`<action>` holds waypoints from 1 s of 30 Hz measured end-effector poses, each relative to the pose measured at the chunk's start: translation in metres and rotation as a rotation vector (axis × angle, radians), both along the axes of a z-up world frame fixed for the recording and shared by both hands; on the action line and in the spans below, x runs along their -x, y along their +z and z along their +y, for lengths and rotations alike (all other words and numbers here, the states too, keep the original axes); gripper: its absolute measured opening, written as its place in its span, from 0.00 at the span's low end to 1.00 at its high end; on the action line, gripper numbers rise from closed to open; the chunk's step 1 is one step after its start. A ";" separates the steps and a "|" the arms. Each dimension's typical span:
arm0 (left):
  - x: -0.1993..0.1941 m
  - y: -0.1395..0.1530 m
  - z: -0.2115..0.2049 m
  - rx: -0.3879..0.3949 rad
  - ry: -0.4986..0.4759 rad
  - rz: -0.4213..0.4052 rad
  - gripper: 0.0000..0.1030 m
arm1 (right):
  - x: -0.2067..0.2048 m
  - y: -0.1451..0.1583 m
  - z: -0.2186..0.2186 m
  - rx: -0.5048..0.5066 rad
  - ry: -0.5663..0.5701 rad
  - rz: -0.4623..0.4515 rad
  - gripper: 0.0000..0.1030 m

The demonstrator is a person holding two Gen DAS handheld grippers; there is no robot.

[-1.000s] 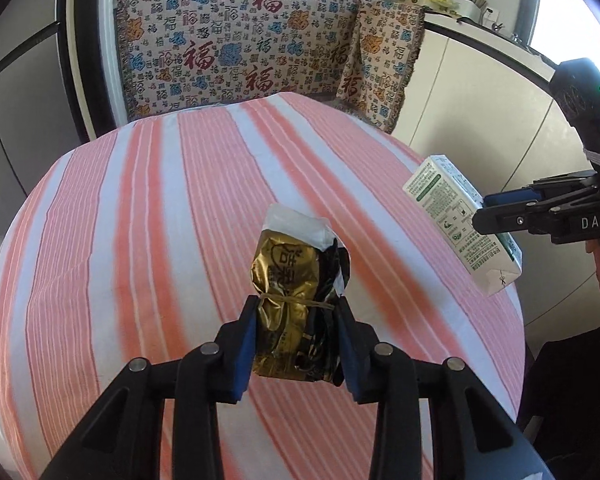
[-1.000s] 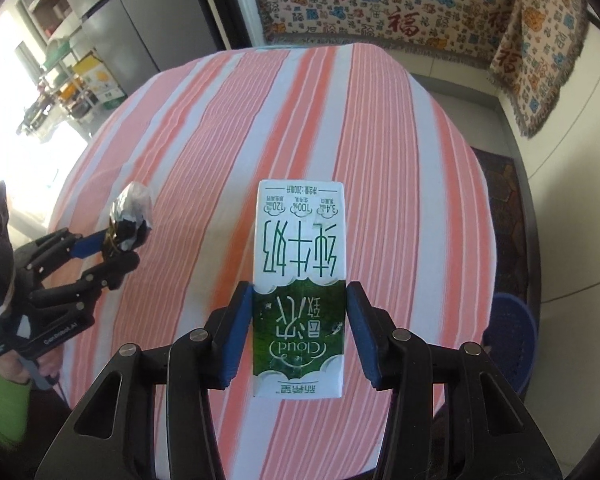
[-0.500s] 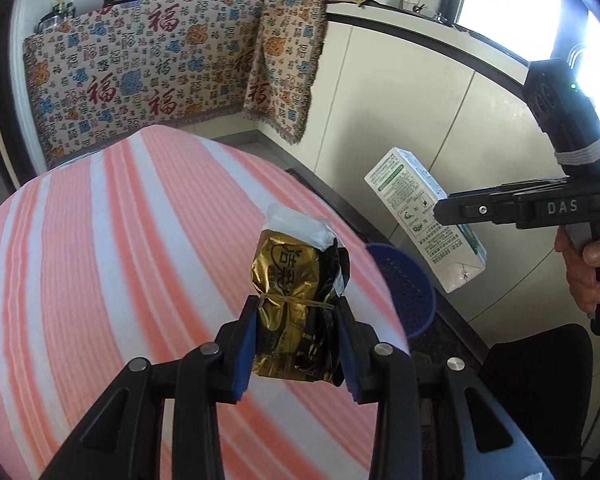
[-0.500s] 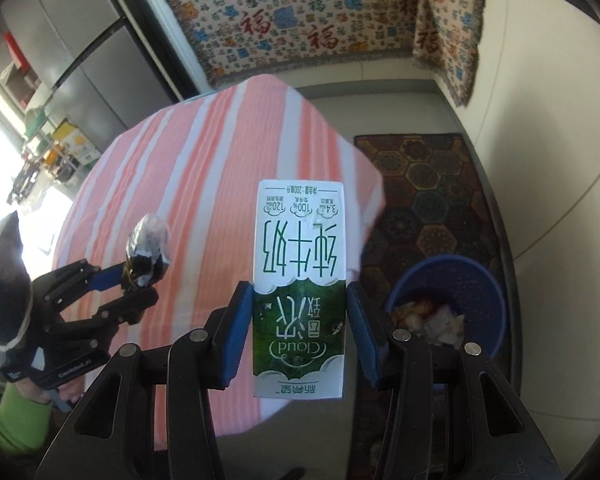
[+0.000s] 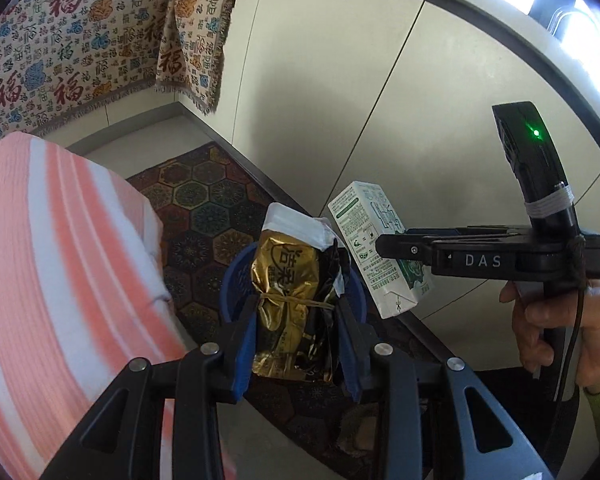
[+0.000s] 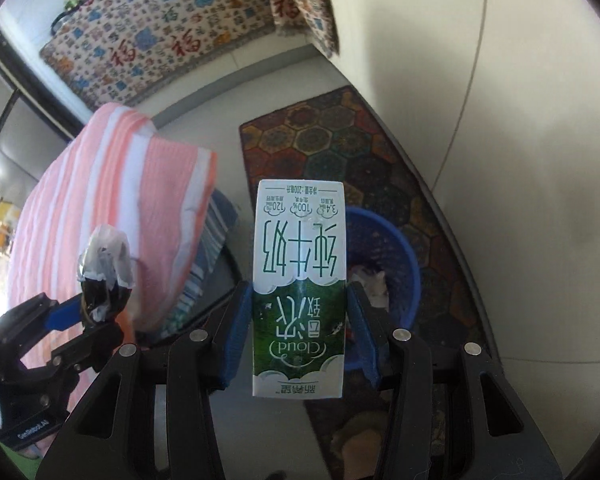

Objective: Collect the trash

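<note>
My left gripper (image 5: 296,340) is shut on a crumpled gold and black foil packet (image 5: 290,300) with a white torn top. It hangs over a blue mesh bin (image 5: 236,280) that stands on the floor. My right gripper (image 6: 298,340) is shut on a green and white milk carton (image 6: 300,276), held upside down. The blue bin (image 6: 396,256) lies just behind and right of the carton and holds some paper scraps. In the left wrist view the carton (image 5: 374,248) and the right gripper (image 5: 396,246) are at the right, level with the bin. In the right wrist view the left gripper (image 6: 88,320) holds the packet (image 6: 104,272) at the lower left.
A round table with a pink and white striped cloth (image 5: 60,300) stands left of the bin. A dark patterned rug (image 6: 360,152) lies under the bin. Pale cabinet fronts (image 5: 380,100) run behind it. A patterned cloth (image 5: 80,40) covers the far bench.
Both grippers have swung off the table to the right and lowered, each keeping its item. The blue bin, earlier beyond the table edge, now sits right under them.
</note>
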State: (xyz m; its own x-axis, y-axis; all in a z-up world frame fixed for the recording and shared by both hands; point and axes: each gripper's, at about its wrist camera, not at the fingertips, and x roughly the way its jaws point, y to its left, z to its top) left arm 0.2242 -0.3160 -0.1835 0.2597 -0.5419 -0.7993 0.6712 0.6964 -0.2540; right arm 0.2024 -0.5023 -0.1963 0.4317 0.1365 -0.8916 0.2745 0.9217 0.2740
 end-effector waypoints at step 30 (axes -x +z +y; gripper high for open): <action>0.029 -0.017 -0.055 -0.057 0.045 -0.240 0.87 | 0.044 -0.022 -0.066 -0.013 -0.279 -0.065 1.00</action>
State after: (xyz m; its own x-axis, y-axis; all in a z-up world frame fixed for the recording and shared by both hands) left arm 0.1949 -0.3715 -0.2000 0.4687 -0.4812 -0.7408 0.6752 0.7359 -0.0508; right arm 0.1583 -0.5684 -0.2183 0.5102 0.0153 -0.8599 0.4987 0.8093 0.3103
